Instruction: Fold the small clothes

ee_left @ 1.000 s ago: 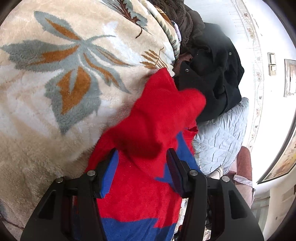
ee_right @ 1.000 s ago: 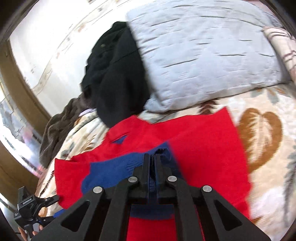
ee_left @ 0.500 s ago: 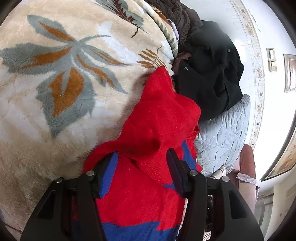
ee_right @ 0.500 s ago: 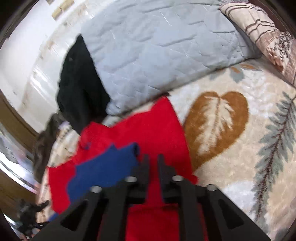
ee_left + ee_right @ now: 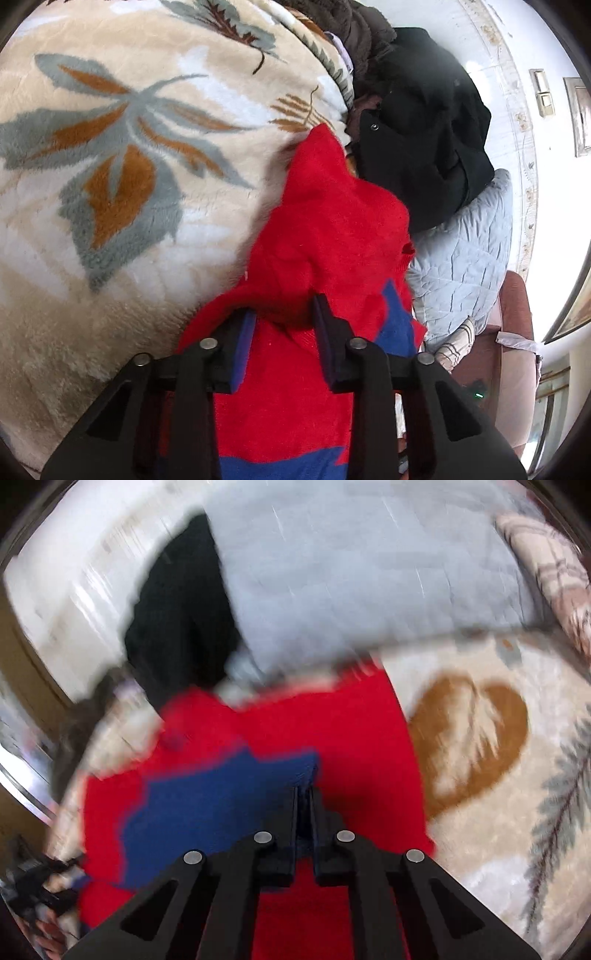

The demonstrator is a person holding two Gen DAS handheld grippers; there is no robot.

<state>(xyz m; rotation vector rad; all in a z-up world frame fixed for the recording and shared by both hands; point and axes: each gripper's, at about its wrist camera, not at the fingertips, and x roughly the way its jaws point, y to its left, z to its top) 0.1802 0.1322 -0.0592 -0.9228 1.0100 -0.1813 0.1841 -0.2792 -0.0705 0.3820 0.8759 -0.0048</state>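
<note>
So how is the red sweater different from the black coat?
The red sweater is bright, with blue patches; the black coat is plain and dark. The sweater is spread out on the leafy blanket, while the coat sits in a crumpled heap beside the grey pillow. Both grippers are working on the sweater; nothing touches the coat. Both are clothes lying on the bed.

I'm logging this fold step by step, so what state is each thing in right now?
red and blue sweater: partly folded, one part doubled over the body, lying on the blanket.
left gripper: jaws have just been closing, a red fold between them.
right gripper: shut on the sweater's blue edge.
leaf-print blanket: spread flat.
black coat: bunched in a heap.
blue-grey pillow: lying flat beyond the sweater.
</note>
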